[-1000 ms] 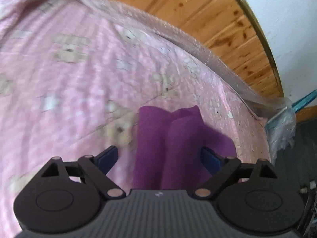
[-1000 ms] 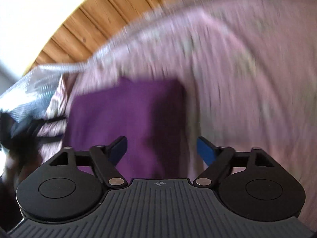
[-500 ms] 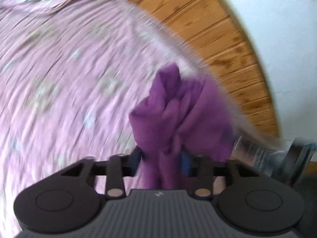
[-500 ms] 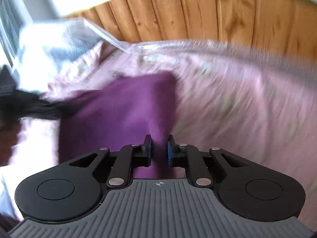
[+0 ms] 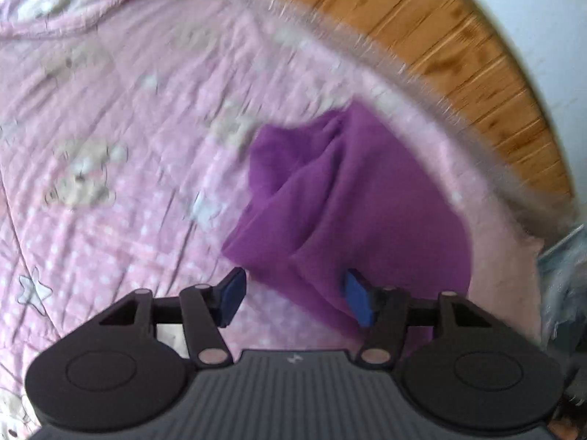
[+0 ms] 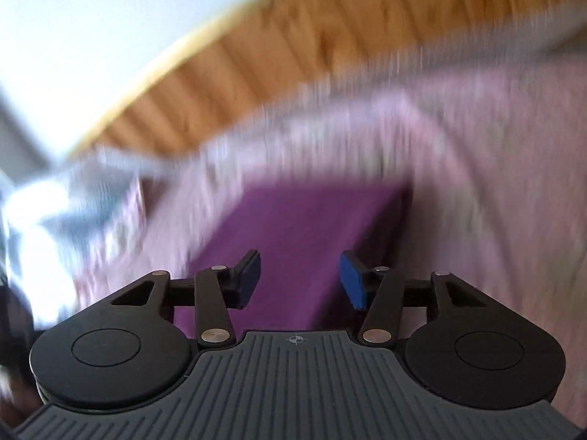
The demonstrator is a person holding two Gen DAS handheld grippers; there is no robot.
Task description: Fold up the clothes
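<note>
Purple cloth lies bunched on the pink bedspread, just ahead of the left claw, whose jaws stand half apart, pressing nothing. Right claw has just been opening, nothing pinched, the cloth flat beneath it. Soft, light, floppy stuff; best pinched at a corner or folded edge.

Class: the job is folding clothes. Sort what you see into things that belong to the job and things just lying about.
Belongs to the job:
purple garment
left gripper
right gripper

Just lying about:
pink bedspread
wooden headboard
clear plastic wrap
</note>
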